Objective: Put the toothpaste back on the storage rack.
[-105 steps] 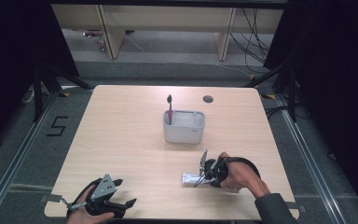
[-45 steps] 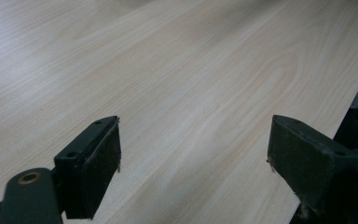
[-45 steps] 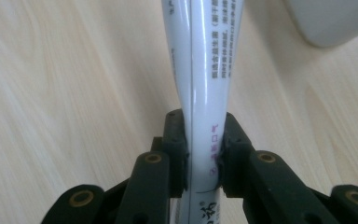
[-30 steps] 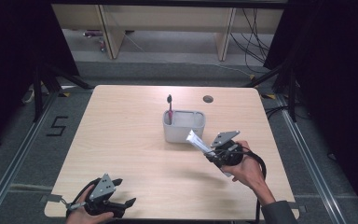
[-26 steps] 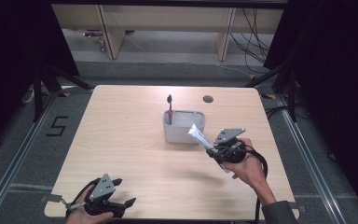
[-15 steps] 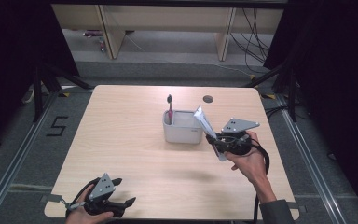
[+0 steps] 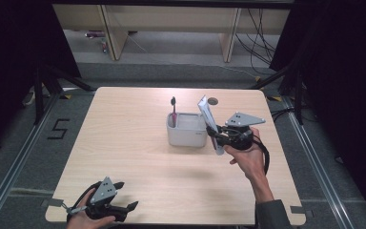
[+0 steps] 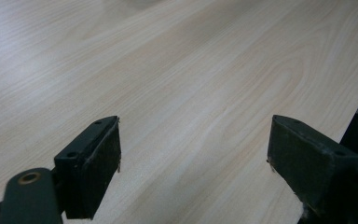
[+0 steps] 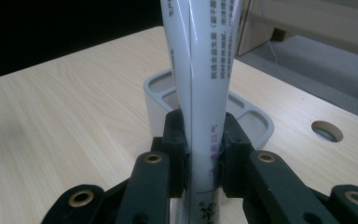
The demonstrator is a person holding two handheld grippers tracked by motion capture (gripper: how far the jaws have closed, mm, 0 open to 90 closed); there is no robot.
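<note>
The worktop (image 7: 138,143) is pale wood-grain laminate, smooth with a soft sheen. The tube (image 9: 205,70) looks glossy white plastic; the holder (image 7: 187,130) is matt grey plastic.

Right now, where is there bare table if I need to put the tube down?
Wide bare wood lies left of the holder, out to the table edge, and in front of it toward the left gripper. It is crowded where the right gripper holds the tube beside the holder.

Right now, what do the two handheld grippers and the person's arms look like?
Both the left gripper and the right gripper are black, each topped by a grey three-cornered plate with small holes. The jaws are flat black blocks on arms with brass-coloured rivets. A black cable loops from the right one. A grey sleeve cuff covers the right forearm.
</note>
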